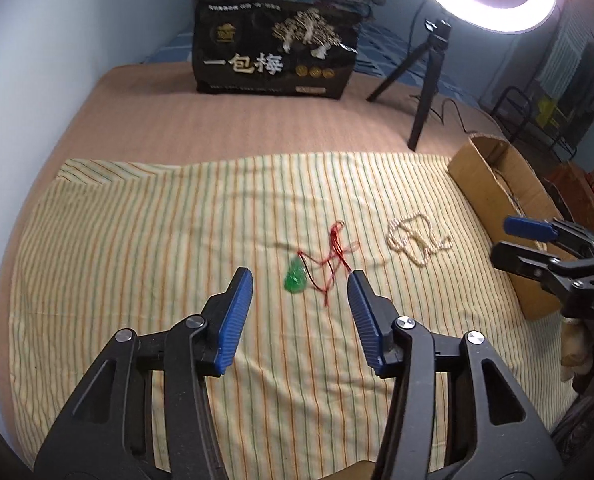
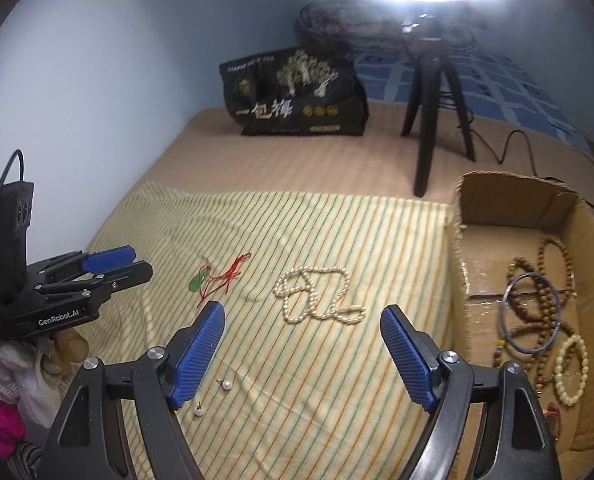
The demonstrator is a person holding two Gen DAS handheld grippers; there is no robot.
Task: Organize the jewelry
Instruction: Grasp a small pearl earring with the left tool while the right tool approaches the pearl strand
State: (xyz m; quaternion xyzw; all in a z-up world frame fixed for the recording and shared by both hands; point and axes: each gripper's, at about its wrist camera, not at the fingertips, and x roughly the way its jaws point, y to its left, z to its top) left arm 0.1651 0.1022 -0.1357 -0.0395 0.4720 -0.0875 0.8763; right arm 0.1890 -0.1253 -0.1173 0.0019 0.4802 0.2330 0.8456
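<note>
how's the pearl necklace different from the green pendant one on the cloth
The pearl necklace is a full strand of cream beads; the green pendant necklace is a thin red cord with one green stone. The pearl necklace lies nearer the cardboard box, the green pendant necklace nearer the left gripper. Both lie loose on the striped cloth, outside the box, untouched.

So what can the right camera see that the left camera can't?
Only the right wrist view shows two pearl earrings on the cloth and the jewelry inside the cardboard box: wooden beads, a blue bangle and a pale bracelet. Only the left wrist view shows the dark rack behind the bed. Both show the pearl necklace, the green pendant on red cord, the striped cloth and the black bag.
</note>
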